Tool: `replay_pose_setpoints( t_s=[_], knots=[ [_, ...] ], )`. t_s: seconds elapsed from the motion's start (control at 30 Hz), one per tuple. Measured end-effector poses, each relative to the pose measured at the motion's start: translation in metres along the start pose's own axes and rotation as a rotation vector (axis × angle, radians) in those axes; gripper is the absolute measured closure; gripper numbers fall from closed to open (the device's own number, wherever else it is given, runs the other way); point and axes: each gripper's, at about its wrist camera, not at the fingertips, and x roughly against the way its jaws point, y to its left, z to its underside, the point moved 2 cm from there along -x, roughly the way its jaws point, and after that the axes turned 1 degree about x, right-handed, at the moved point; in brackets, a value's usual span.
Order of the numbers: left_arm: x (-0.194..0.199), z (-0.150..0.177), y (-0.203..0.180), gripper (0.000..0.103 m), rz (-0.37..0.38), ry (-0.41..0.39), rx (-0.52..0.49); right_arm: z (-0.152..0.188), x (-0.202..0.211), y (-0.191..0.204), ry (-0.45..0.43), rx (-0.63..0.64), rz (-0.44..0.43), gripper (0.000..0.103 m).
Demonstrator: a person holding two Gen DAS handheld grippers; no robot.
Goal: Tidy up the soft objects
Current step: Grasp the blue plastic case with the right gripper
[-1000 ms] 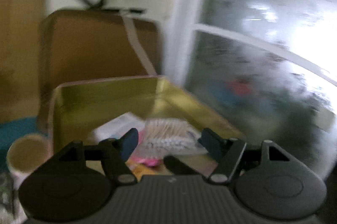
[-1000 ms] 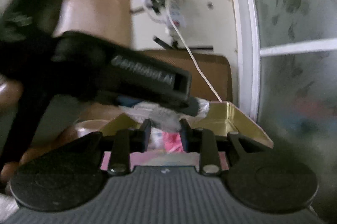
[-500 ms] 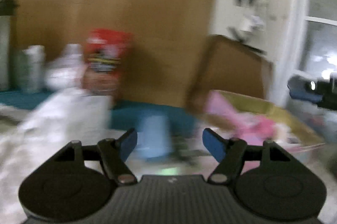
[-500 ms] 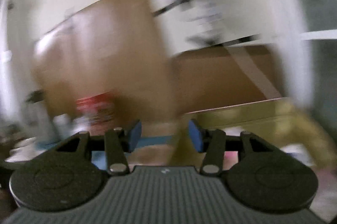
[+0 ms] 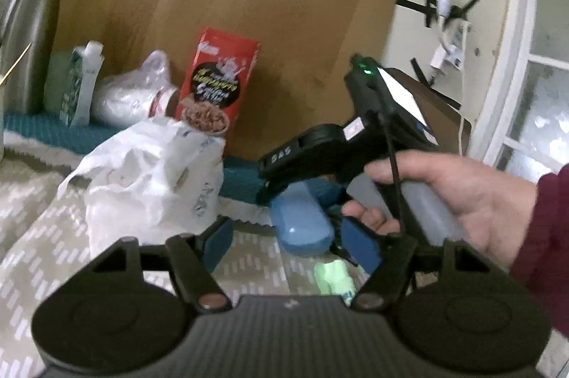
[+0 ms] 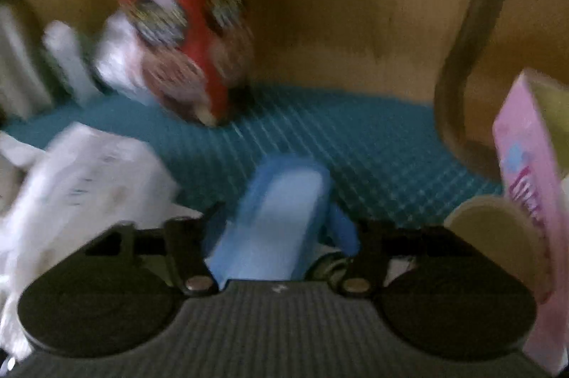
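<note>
Both cameras have swung away from the gold-lined box by the window and now face the bed and the cardboard backdrop.

Left wrist view: a pale patterned bedspread (image 5: 42, 235) covers the foreground, with a teal mat (image 5: 53, 129) behind it and a tall brown cardboard sheet (image 5: 249, 4) rising at 12 o'clock. A red cereal box (image 5: 217, 82) stands against the cardboard, a steel flask (image 5: 21, 32) at 10 o'clock, a frosted window (image 5: 540, 114) at 3 o'clock. A crumpled white plastic bag (image 5: 153, 178) lies at 10 o'clock of the left gripper (image 5: 290, 246), whose jaws stand wide apart with nothing between them. The blue case (image 5: 302, 221), smooth and rounded, lies on the bedspread just ahead at 12 o'clock. A small green soft item (image 5: 334, 278) sits between the fingers, near the right one. The right hand (image 5: 455, 200) holds the right gripper (image 5: 341, 146) at 2 o'clock, over the blue case.

Right wrist view, blurred: the teal mat (image 6: 355, 143) fills the middle, the cereal box (image 6: 188, 22) at 11 o'clock, a pink box (image 6: 530, 185) at 3 o'clock beside a tan cup (image 6: 498, 228). The blue case (image 6: 274, 221) lies between the right gripper's (image 6: 281, 232) parted jaws; whether they touch it I cannot tell. The white bag (image 6: 71, 185) is at 9 o'clock.
</note>
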Motion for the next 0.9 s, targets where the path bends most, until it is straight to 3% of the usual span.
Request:
replay_pose_setpoints(
  t_s=[0.13, 0.23, 0.47, 0.63, 0.9],
  knots=[
    [-0.001, -0.001, 0.009, 0.033, 0.01, 0.013, 0.052, 0.002, 0.002, 0.011, -0.035, 0.07, 0.011, 0.045],
    [-0.002, -0.003, 0.011, 0.033, 0.013, 0.012, 0.056, -0.002, 0.007, 0.019, -0.091, 0.109, 0.039, 0.047],
    [0.007, -0.007, 0.017, 0.032, 0.028, -0.04, 0.094, -0.015, 0.059, 0.005, -0.312, 0.044, -0.014, 0.048],
    [0.008, -0.007, 0.018, 0.031, 0.021, -0.04, 0.096, 0.016, 0.103, -0.021, -0.422, 0.051, 0.009, 0.048],
    [0.007, -0.001, 0.001, 0.031, 0.066, -0.023, 0.007, 0.097, 0.154, -0.079, -0.487, -0.014, -0.053, 0.047]
  ],
)
